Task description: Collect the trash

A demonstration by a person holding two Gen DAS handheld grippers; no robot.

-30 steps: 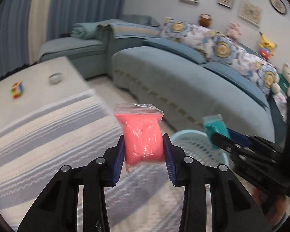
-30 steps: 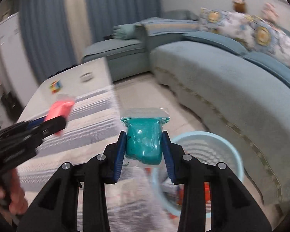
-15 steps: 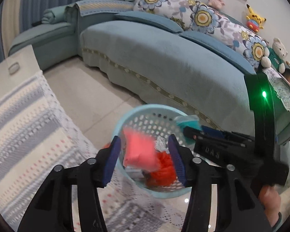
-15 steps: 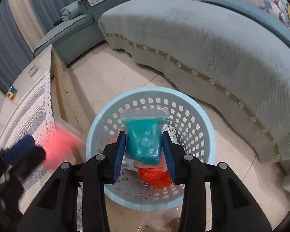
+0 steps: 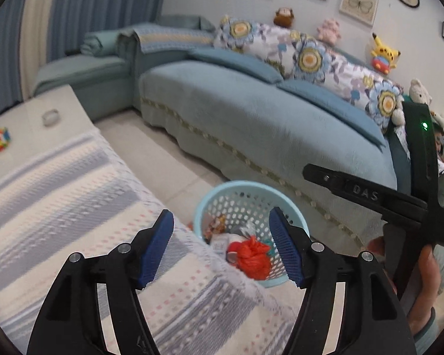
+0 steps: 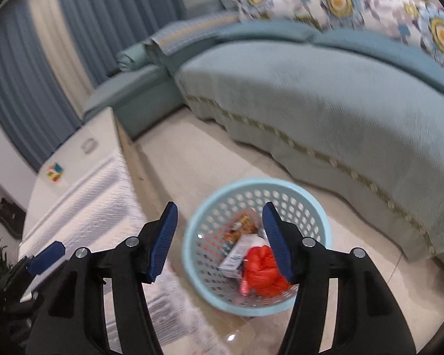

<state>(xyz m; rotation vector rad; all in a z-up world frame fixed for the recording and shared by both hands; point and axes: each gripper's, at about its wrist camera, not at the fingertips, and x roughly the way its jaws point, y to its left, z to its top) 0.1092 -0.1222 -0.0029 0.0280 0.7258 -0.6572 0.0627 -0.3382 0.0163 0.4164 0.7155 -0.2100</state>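
Right wrist view: right gripper (image 6: 219, 242) spread, empty, above light-blue basket (image 6: 192, 254) on floor | left gripper (image 5: 220, 250) likewise spread, empty | trash, including red bag (image 6: 263, 275), lay inside basket | step: drop finished, apparently | next: find remaining trash on table (image 5: 44, 177).

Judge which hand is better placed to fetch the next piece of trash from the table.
Left, probably: its open tongs hang over the striped tablecloth, while the open right tongs face the perforated light-blue plastic basket.
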